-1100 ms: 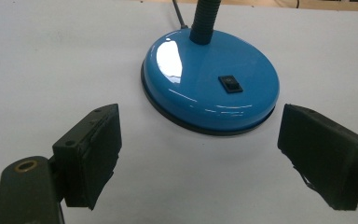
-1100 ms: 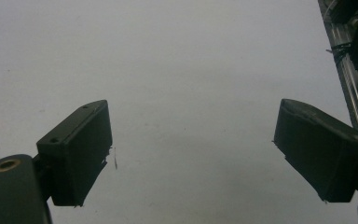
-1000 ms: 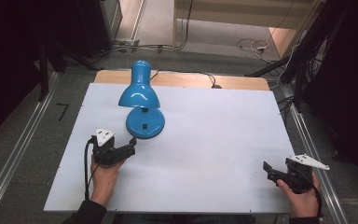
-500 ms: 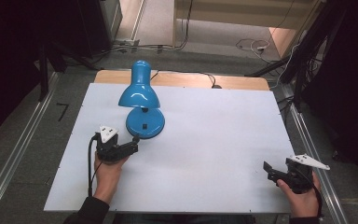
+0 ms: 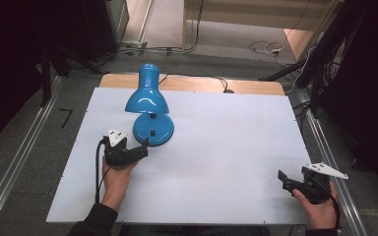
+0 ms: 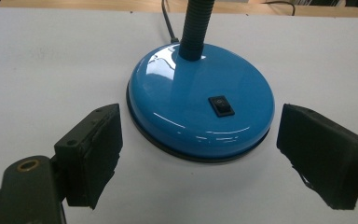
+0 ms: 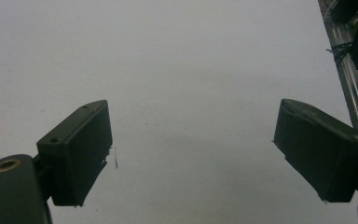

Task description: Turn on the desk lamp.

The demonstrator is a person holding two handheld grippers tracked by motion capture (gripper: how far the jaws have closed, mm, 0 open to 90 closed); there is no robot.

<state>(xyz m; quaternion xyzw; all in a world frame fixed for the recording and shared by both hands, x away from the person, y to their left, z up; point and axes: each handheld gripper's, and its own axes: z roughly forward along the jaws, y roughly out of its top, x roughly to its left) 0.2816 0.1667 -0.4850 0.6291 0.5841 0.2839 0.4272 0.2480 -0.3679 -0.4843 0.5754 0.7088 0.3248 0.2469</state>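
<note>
The blue desk lamp [image 5: 150, 110] stands on the white tabletop [image 5: 216, 147], toward its far left part, and the left gripper [image 6: 200, 158] is drawn up just short of its round base [image 6: 200, 109] with both black jaws spread wide, one to either side of the near rim and neither touching it. In the left gripper view the glossy base carries a small black rocker switch [image 6: 221, 105] on its near slope, a ribbed flexible neck [image 6: 195, 25] rises from its far side, and a dark cord [image 6: 168, 21] runs off behind it toward the table's far edge. From above, the lamp's shade [image 5: 146, 98] leans over the base, and the person's left hand [image 5: 115, 179] holds the gripper from the near side, its cable [image 5: 97, 172] looping down along the wrist. The right gripper [image 7: 193, 158] rests well apart from the lamp, at the near right corner of the table, its jaws likewise spread with bare white surface between them; the right hand [image 5: 320, 209] grips it there. The tabletop is a plain matt white sheet with faint specks, laid over a wooden board [image 5: 192, 83] whose pale strip shows along the far edge. Metal rails [image 5: 15, 167] run along both sides of the table over a grey floor. Beyond the table, cables [image 5: 266, 46] trail across the floor, and dark equipment stands at both far sides.
</note>
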